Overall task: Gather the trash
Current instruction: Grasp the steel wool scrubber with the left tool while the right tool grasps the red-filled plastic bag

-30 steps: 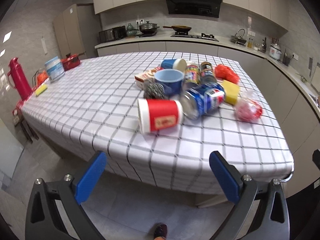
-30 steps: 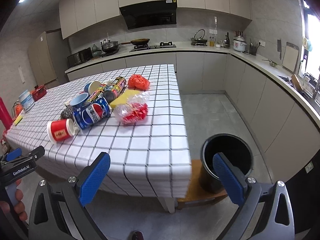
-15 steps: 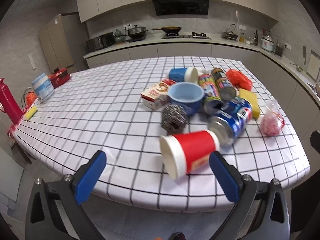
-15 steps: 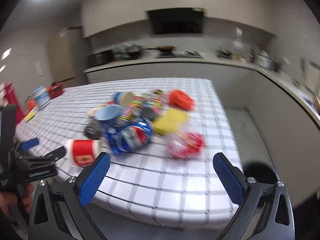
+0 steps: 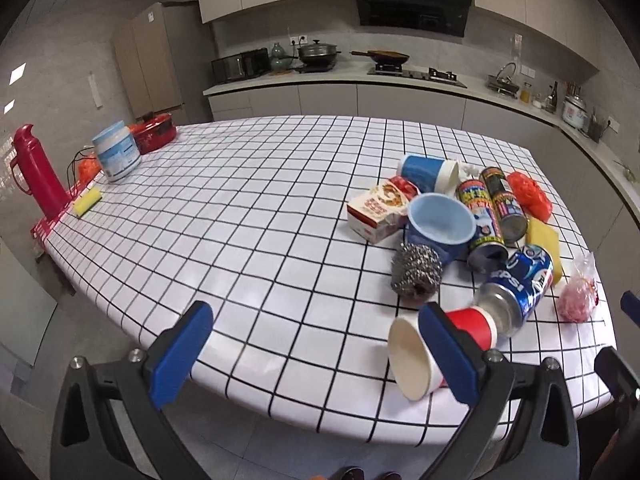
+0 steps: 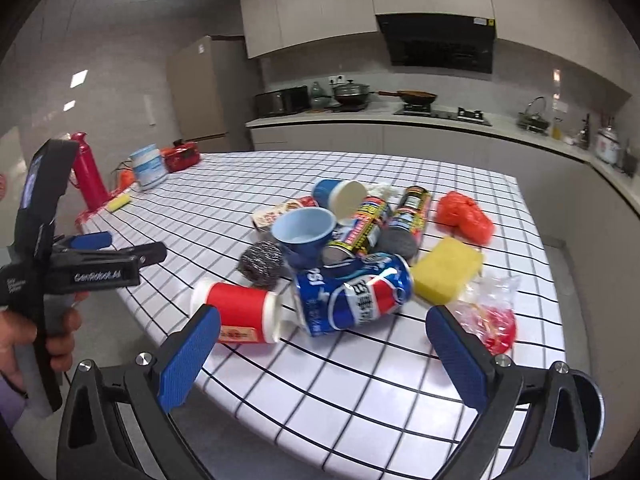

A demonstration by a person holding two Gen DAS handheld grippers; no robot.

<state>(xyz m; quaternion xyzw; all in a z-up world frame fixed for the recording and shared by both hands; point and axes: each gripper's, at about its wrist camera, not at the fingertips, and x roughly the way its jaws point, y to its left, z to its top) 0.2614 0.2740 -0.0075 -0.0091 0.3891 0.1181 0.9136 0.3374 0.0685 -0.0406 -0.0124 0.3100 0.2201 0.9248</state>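
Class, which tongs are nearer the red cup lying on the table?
Left. The left tongs have one finger right over the red cup; the right tongs stand a little short of it.

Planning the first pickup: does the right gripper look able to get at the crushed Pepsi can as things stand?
Probably yes. The right gripper is open with the crushed Pepsi can straight ahead near the table edge, nothing between them, though the red paper cup lies against it.
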